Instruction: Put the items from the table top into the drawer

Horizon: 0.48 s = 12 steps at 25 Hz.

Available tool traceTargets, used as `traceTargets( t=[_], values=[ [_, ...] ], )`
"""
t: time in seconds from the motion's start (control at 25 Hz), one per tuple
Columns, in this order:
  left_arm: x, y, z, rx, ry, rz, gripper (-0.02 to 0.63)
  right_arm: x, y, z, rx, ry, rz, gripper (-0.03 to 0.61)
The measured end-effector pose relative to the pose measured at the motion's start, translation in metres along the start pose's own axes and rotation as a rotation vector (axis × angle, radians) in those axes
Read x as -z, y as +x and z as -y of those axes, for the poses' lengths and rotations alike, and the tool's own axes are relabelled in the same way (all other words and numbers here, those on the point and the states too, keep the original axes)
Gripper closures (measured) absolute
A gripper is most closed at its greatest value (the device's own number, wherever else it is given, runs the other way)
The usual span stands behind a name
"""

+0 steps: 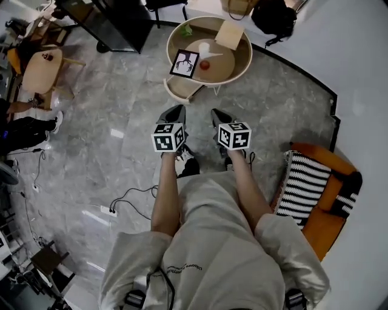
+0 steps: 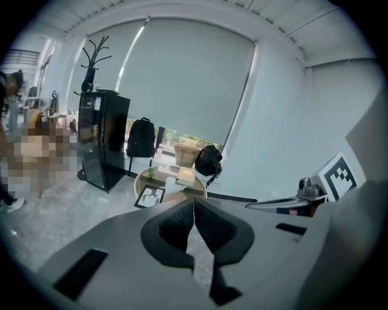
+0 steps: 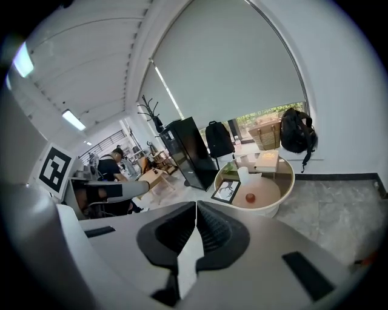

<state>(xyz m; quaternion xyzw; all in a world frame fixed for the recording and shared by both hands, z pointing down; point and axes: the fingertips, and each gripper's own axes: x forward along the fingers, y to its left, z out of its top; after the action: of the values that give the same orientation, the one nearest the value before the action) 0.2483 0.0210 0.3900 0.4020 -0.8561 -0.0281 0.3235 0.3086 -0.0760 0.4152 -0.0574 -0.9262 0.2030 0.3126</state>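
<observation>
Two grippers: the left gripper [image 1: 174,112] and the right gripper [image 1: 220,116] are held side by side above the marble floor [image 1: 115,91], both short of the table.
Left gripper jaws: pressed together, with nothing between them.
Right gripper jaws: pressed together as well, with nothing between them.
Round table [image 1: 245,60]: stands ahead of both grippers, well apart from them; it has a raised rim.
Items on the table top: a framed picture [image 1: 184,63] leans at the near left edge. A small red ball [image 1: 205,65] lies just right of it. A white cup [image 1: 204,48] stands behind the ball. A flat tan box [image 1: 230,34] sits at the far side and a green thing [image 1: 185,29] at the far left.
Drawer: a tan part [image 1: 182,89] juts from the table's near left side, below the picture; I cannot tell whether it is the drawer.
Surroundings: a black backpack [image 1: 274,17] lies beyond the table. A black cabinet [image 1: 112,21] stands to the table's left. A striped cushion [image 1: 306,184] lies on an orange chair [image 1: 324,227] at the person's right.
</observation>
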Motion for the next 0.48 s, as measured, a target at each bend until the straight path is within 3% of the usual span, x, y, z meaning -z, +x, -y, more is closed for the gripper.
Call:
traceTargets(
  t=[0.16,0.48],
  values=[
    [-0.006,0.0,-0.025,0.04,0.049,-0.026,0.592,0.001,0.022,-0.021,0.027,0.044,0.034,0.545],
    [0.007,-0.025,-0.078,0.048,0.059,-0.028,0.592,0.016,0.056,-0.054,0.088,0.015,0.033,0.545]
  ],
)
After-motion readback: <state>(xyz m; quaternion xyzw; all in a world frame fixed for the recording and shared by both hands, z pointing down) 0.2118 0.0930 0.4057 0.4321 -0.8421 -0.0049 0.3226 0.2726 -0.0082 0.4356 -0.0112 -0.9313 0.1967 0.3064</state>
